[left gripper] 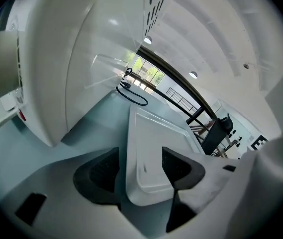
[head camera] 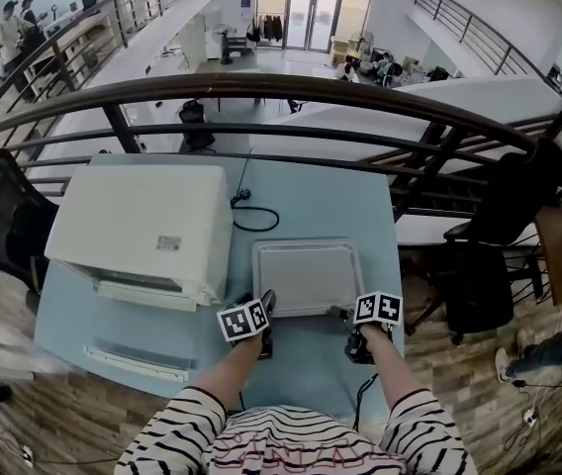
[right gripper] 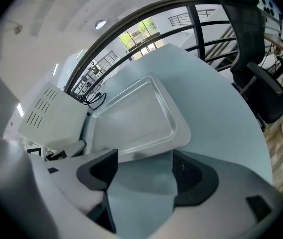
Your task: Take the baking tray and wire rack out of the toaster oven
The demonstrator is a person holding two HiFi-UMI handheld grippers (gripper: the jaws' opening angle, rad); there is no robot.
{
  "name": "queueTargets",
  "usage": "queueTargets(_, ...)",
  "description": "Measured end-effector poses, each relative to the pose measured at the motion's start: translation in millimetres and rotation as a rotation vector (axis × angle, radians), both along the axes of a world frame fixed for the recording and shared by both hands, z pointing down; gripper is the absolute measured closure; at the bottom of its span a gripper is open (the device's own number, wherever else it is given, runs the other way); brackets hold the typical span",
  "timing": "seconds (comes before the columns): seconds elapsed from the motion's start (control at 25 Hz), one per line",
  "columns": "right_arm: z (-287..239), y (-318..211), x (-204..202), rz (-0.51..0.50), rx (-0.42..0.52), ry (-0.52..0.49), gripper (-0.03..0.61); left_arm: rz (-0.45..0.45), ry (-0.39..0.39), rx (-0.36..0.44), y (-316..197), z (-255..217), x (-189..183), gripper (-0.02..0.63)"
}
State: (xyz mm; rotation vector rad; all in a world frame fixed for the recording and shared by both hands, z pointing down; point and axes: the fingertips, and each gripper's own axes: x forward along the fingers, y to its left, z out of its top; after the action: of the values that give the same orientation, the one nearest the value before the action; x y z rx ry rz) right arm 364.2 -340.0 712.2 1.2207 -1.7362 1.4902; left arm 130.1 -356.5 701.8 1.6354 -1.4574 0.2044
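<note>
Grey-padded left tongs (left gripper: 139, 167) stand apart astride the near left corner of the baking tray (left gripper: 154, 143), with a gap showing beside the left pad. The right tongs (right gripper: 144, 166) gape wide over the blue table (right gripper: 221, 113), the tray's near edge just past their tips. Left of the left tongs sits the white toaster oven (head camera: 142, 226). Beyond the tray lies a black cable (head camera: 251, 214).

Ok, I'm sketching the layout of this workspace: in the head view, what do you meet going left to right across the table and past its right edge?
First the toaster oven, then the baking tray, then the black office chair.
</note>
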Motion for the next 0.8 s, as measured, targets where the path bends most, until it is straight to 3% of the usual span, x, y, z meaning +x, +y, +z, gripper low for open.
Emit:
queueTargets(0.24,-16,2,-4,0.020,0.089,-0.016,0.252,0.016,-0.005,0.047,3,-11,-4,0.344)
queueTargets(0.56,-81,11,-30,0.124,0.384,-0.065,0.255,0.101,0.076,0.204,25,-63,0,0.348)
queueTargets(0.68,-106,27,-50,0.162,0.480,-0.096,0.259,0.148,0.098,0.275,43,-88,-6,0.380)
queueTargets(0.76,-121,42,-62,0.184,0.544,-0.108,0.287,0.178,0.101,0.321,57,-103,-13,0.406)
queueTargets(0.8,-128,49,-68,0.191,0.582,-0.114,0.357,0.191,0.106,0.342,64,-109,-16,0.417)
